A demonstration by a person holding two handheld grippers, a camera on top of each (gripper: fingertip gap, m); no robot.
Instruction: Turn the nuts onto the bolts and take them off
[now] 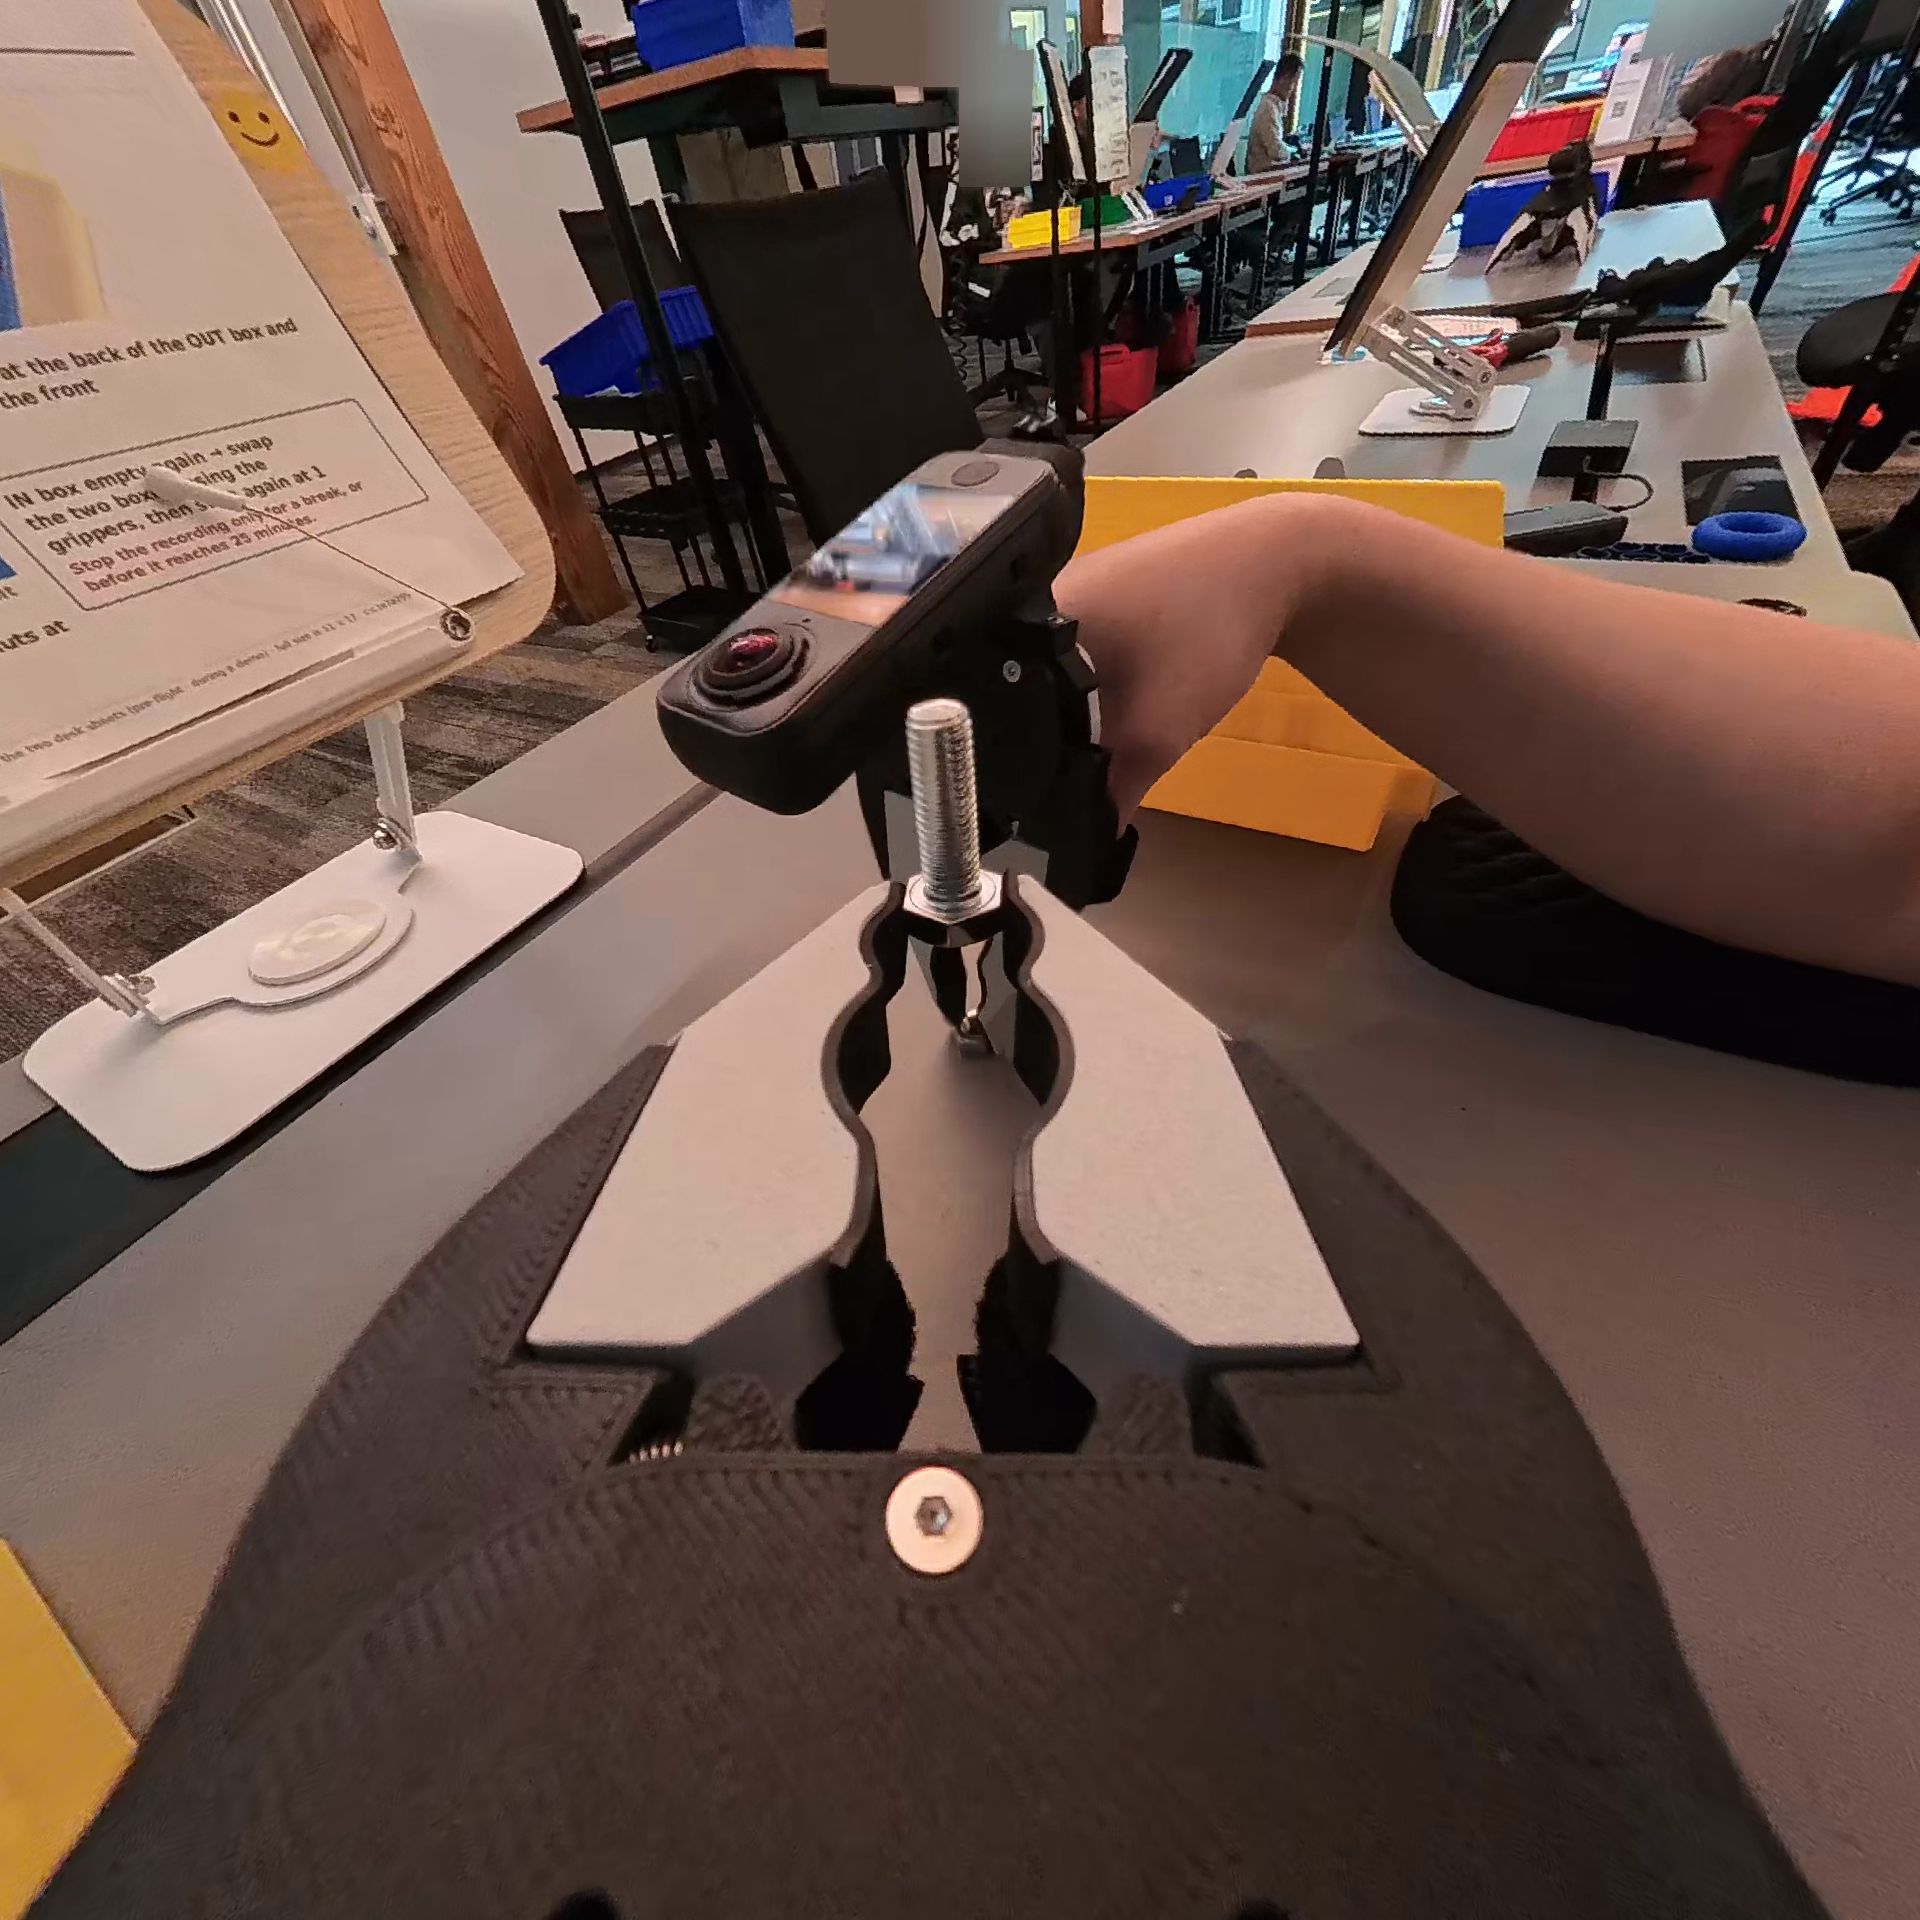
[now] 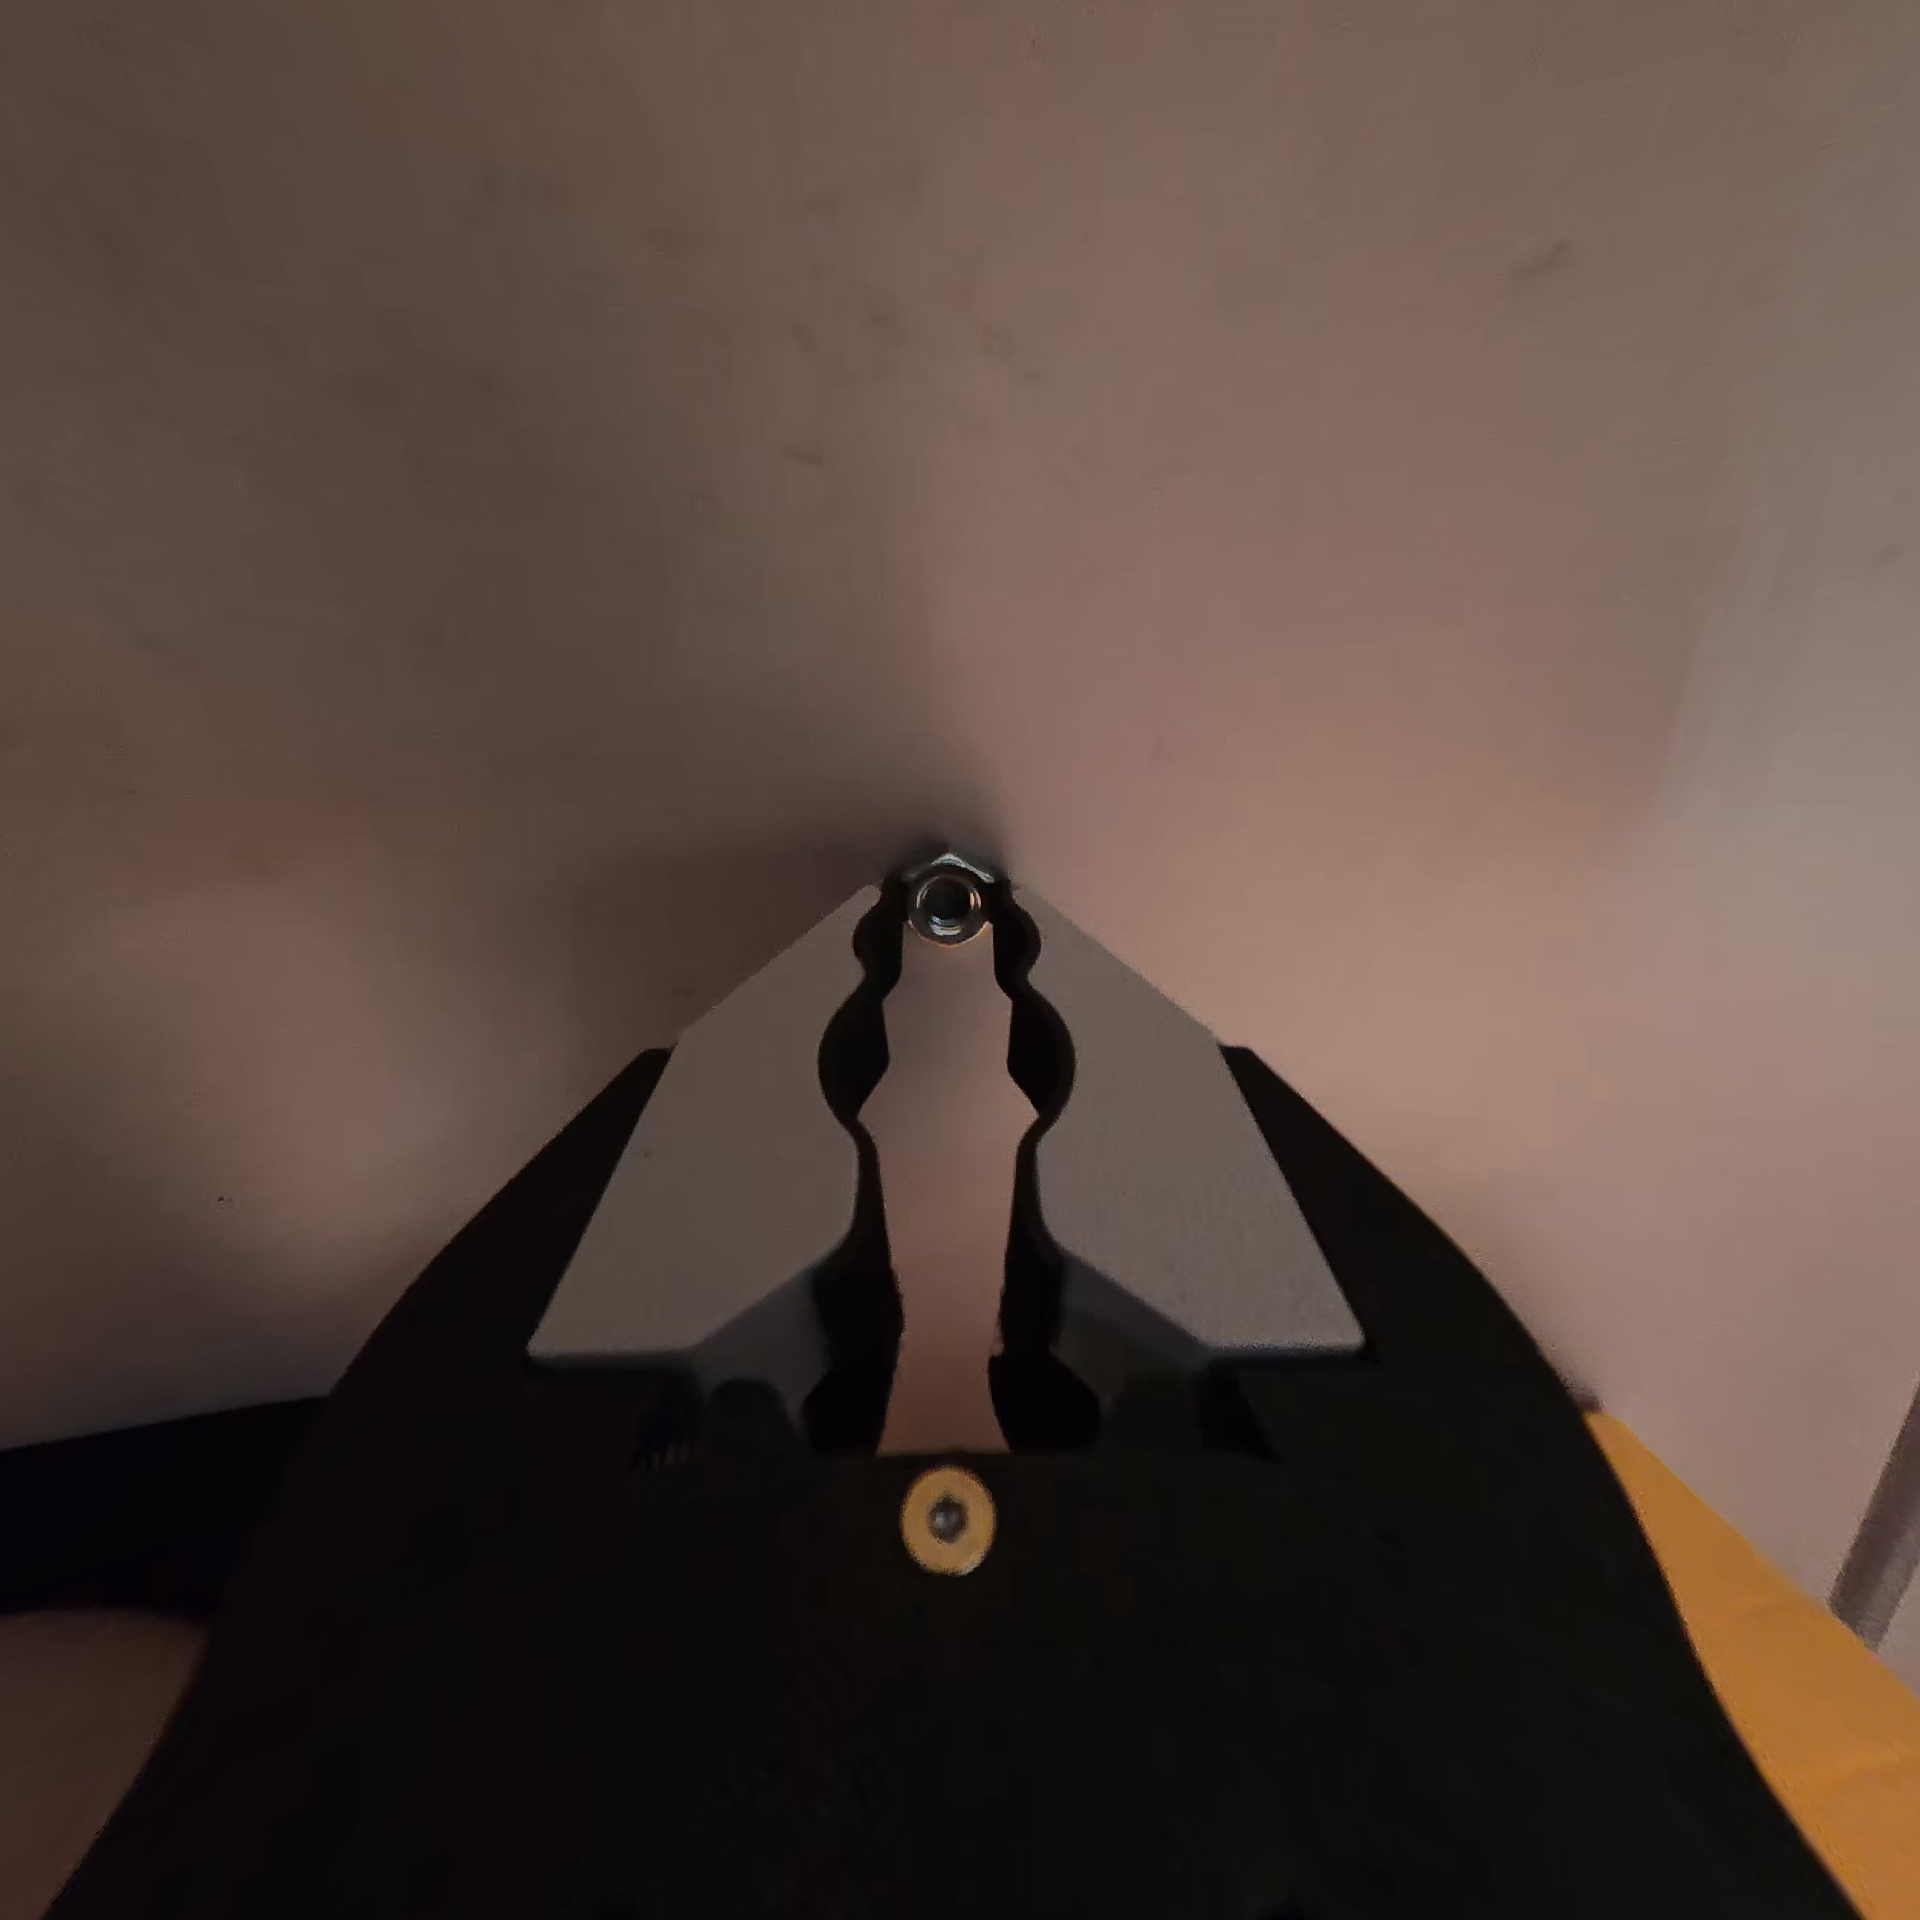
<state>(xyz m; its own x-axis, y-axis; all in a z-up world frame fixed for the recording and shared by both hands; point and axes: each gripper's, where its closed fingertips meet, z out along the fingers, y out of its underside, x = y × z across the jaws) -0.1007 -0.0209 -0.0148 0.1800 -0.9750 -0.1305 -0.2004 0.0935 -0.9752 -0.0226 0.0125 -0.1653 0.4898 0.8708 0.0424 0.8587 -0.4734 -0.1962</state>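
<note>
My left gripper point(image 1: 948, 914) is shut on the hex end of a silver bolt point(image 1: 941, 795). The threaded shank stands upright above the fingertips. Just beyond it, the right gripper point(image 1: 971, 1003) points down at the grey table point(image 1: 1455, 1247) with a small nut point(image 1: 971, 1034) between its tips. A person's arm point(image 1: 1455, 675) holds it. In the right wrist view, my right gripper point(image 2: 943, 909) is shut on the silver nut point(image 2: 943, 906), its hole facing the camera, close over the table point(image 2: 935, 416).
A yellow bin point(image 1: 1299, 748) sits behind the right gripper, with a black padded rest point(image 1: 1558, 935) to its right. A paper sheet on a white stand point(image 1: 312, 935) is at the left. Another yellow edge point(image 1: 42, 1714) is at the near left, and one shows in the right wrist view point(image 2: 1766, 1662). Some 15 cm of space lies between my two pairs of fingers.
</note>
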